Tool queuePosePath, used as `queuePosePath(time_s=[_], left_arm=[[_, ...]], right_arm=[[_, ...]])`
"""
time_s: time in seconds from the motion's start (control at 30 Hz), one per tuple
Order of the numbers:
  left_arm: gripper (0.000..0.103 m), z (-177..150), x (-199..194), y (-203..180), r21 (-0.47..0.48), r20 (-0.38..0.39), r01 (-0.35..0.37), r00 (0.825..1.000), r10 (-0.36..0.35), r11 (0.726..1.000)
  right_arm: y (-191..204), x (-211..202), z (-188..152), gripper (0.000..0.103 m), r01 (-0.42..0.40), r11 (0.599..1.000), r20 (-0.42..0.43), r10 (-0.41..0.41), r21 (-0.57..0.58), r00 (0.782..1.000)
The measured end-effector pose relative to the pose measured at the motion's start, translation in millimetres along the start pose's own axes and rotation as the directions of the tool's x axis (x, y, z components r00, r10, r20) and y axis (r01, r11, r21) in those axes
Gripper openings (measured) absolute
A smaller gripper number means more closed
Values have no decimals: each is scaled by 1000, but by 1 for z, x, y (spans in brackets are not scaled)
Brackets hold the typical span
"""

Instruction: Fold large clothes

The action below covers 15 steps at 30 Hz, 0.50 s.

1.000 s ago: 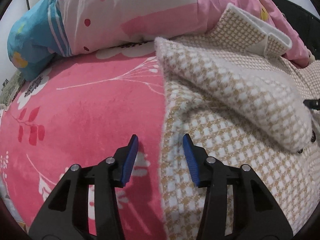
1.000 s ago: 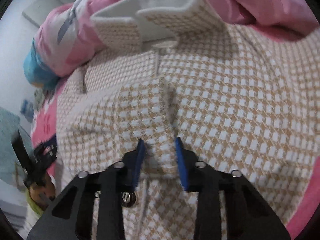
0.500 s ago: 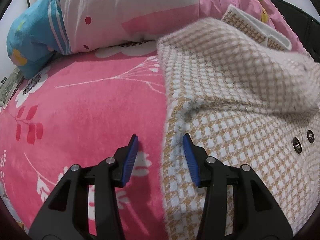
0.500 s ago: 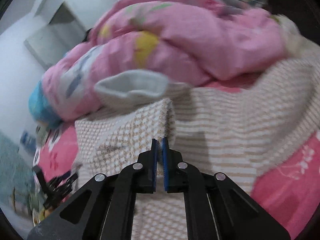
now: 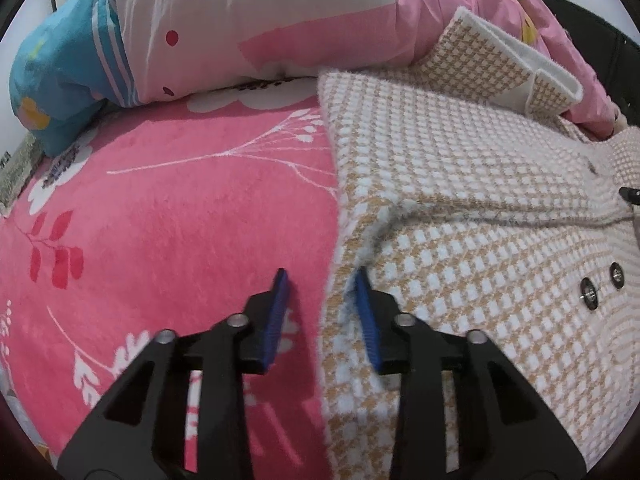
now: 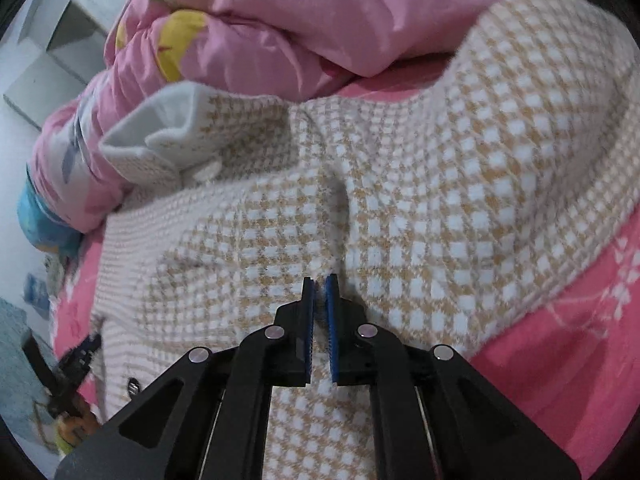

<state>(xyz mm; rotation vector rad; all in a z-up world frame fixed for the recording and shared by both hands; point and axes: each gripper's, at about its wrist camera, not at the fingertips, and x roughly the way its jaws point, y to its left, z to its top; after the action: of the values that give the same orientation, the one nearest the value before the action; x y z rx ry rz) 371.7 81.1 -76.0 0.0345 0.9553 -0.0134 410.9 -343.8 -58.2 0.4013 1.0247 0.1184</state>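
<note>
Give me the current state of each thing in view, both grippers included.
Checked coat: spread on the bed, partly folded over itself, collar turned up.
Left gripper: jaws have just been closing, straddling the coat's edge, not yet pressing it.
Right gripper: shut on a pinch of coat fabric.
Snap buttons: undone.
Pink quilt: bunched up behind the coat.

A home bedroom: under the tool spreads a bed covered by a plush pink blanket with white flower print [image 5: 180, 208], and beyond the tool lies a bunched pink cartoon-print quilt with a blue end [image 5: 208, 28], against a white wall [image 6: 24, 60].
</note>
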Motion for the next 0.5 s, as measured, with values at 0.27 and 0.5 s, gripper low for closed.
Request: queuePosePath(time_s=[0.27,0.5], left_arm=[[24,1,5,11,-74,-21,52,998,-54,996],[32,-7,-28,29,-130,-32,90,995,-95,987]], right_arm=[[1,12,2,9,97,994,-11,-98,-50,995],[-12,-49,-32,54,-10,1000,27,9,22,1000]])
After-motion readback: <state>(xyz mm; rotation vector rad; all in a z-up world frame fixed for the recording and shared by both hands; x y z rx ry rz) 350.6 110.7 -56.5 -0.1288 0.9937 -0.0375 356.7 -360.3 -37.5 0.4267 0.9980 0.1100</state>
